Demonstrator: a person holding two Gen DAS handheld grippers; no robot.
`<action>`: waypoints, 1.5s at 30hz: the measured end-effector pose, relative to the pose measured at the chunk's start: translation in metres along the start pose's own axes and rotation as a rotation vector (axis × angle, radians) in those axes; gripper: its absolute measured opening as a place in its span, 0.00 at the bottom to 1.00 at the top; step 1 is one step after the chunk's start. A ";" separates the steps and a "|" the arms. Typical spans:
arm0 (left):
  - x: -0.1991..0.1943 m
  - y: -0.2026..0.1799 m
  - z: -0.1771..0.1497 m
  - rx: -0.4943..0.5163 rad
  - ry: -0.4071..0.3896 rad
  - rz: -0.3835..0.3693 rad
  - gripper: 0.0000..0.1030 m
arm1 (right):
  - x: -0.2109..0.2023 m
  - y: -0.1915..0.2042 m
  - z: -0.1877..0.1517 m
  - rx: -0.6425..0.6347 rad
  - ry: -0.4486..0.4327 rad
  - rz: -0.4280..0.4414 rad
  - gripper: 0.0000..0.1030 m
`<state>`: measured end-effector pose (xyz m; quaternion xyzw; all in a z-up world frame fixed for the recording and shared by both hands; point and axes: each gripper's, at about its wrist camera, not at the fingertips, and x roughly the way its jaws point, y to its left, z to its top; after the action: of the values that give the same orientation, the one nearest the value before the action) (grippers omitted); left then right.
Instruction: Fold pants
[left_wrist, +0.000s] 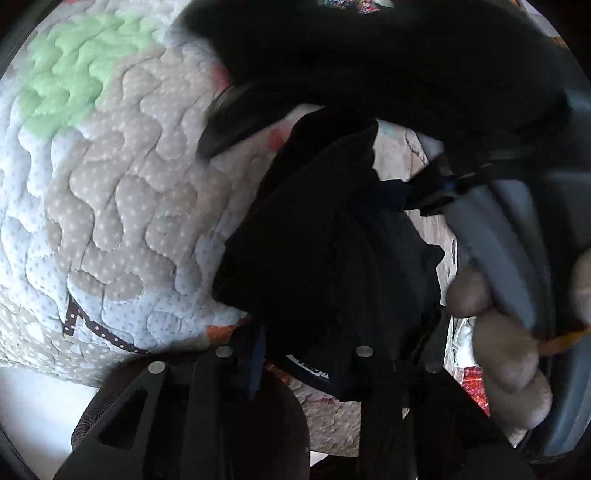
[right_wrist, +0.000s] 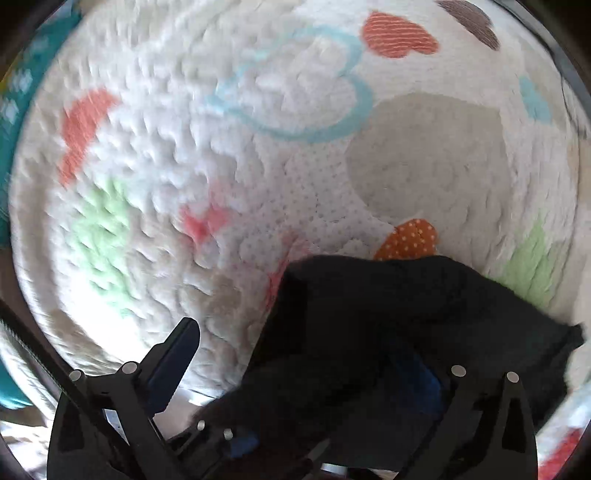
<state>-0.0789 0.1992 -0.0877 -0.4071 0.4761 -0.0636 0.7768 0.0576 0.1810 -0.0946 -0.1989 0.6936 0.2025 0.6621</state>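
In the left wrist view, soft, limp black fabric pants (left_wrist: 332, 251) are seen bunched above the pastel quilted bedspread (left_wrist: 122, 192), apparently clamped in the left gripper (left_wrist: 295, 369).

In the right wrist view, the pants (right_wrist: 388, 332) are draped over the right gripper (right_wrist: 310, 369), whose jaws stand apart; a hem edge is judged the best hold.

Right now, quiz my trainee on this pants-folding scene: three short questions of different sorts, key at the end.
1. True or false: the pants are black.
2. Multiple choice: the pants lie over a) a bare wooden table, b) a quilt with coloured hearts, c) a tiled floor.
3. Fill in: in the right wrist view, the right gripper has its left finger bare and standing ____ of the cloth.

Key: 1 true; 2 b; 3 clear.
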 end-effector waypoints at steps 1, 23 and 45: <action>-0.002 -0.001 0.000 -0.001 -0.006 -0.017 0.21 | 0.000 0.003 -0.004 -0.031 -0.012 -0.029 1.00; -0.017 -0.163 -0.051 0.370 -0.001 -0.114 0.17 | -0.146 -0.145 -0.153 0.081 -0.474 0.252 0.42; 0.063 -0.233 -0.106 0.568 0.251 -0.096 0.31 | -0.048 -0.346 -0.256 0.515 -0.522 0.377 0.44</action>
<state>-0.0614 -0.0459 0.0080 -0.1847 0.5115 -0.2807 0.7908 0.0335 -0.2481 -0.0420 0.1617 0.5548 0.1837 0.7952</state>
